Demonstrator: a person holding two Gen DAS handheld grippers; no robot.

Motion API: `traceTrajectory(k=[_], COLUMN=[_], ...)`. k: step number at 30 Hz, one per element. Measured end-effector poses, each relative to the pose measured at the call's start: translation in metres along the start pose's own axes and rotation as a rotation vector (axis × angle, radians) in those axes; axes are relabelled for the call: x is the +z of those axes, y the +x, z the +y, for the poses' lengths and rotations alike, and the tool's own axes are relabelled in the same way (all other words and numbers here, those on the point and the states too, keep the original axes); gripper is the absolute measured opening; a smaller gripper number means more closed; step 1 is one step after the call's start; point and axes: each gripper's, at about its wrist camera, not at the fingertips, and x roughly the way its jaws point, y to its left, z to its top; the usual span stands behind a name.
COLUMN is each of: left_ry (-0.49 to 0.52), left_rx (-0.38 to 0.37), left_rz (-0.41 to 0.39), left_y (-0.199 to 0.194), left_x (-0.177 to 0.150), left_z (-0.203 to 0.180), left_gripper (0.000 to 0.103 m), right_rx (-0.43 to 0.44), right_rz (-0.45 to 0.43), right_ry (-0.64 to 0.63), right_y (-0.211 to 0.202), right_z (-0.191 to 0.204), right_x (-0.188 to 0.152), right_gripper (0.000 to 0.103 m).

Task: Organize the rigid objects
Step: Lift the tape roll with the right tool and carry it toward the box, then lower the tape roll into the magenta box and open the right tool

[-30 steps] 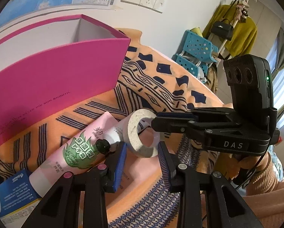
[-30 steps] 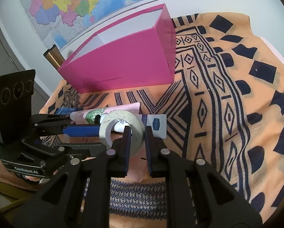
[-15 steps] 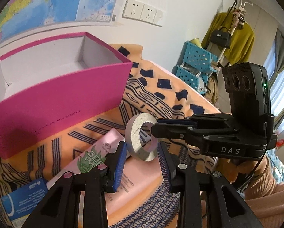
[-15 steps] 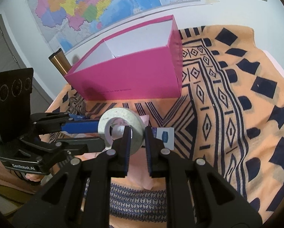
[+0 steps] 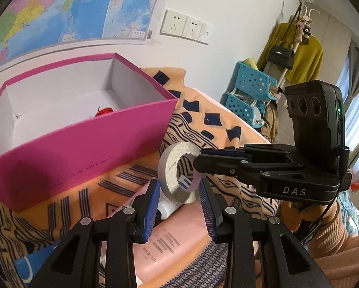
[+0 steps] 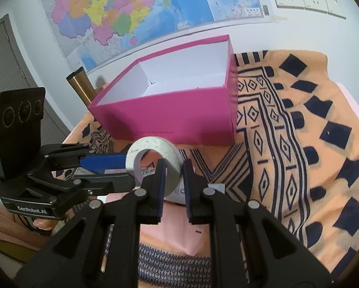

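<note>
because the right gripper [image 6: 172,182] pinches the tape roll [image 6: 153,160] by its wall at frame centre, it hangs clear below the pink box [image 6: 169,120], presumably its destination, while the left gripper [image 5: 178,204] waits spread.

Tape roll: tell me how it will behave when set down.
The tape roll looks stiff: pinched by the right gripper, its ring looks undeformed. Set on edge it would likely roll. Probably light: one wall pinch holds it.
</note>
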Motion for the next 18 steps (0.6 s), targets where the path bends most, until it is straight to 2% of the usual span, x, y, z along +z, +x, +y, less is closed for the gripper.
traceTrajectory(k=[18], left_ry=[0.012], left_rx=[0.044], left_rz=[-0.049], left_y=[-0.009], left_x=[0.029], left_z=[0.014], left_gripper=[0.034], right_rx=[0.013], right_rz=[-0.058], right_ry=[-0.043], right_y=[0.000], right_z=[0.007], right_x=[0.039], right_gripper=[0.016])
